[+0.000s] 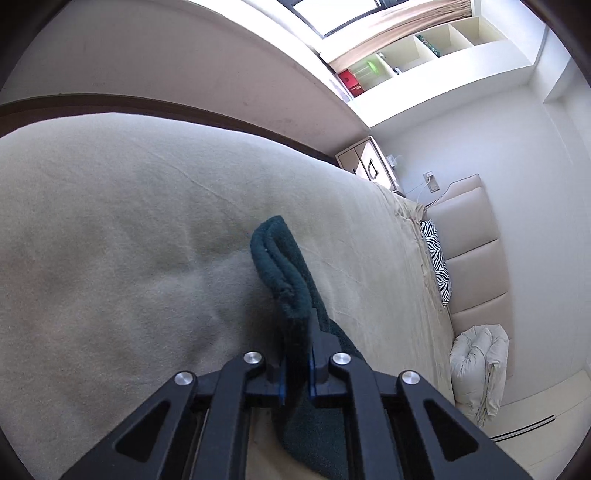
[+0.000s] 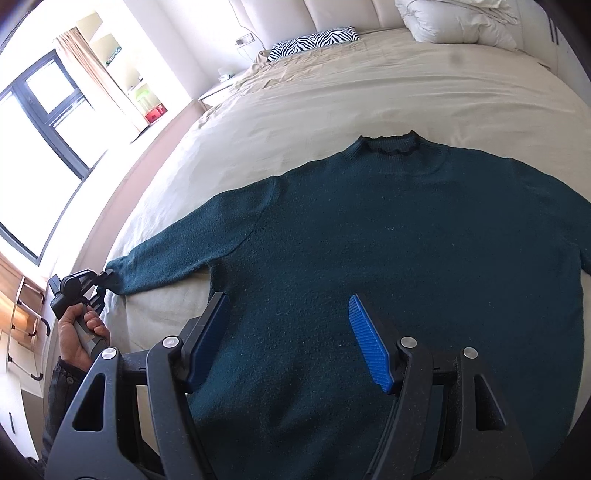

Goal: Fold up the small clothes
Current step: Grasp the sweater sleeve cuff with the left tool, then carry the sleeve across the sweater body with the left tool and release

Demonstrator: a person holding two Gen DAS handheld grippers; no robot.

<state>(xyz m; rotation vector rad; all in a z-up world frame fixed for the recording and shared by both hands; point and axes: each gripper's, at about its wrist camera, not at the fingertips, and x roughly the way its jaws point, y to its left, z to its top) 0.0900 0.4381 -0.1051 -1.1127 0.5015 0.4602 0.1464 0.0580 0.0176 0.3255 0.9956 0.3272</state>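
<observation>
On the bed [image 2: 369, 85], a soft, limp sweater [image 2: 388, 258] lies flat; left gripper [image 1: 295, 354] jaws pinch its cuff [image 1: 280, 258], right gripper [image 2: 291, 332] jaws gape empty above the hem, likely the next hold.

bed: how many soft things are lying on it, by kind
dark green sweater: 1, laid flat, its sleeve cuff clamped in the left gripper
zebra-print pillow: 1
white duvet bundle: 1
total: 3
</observation>
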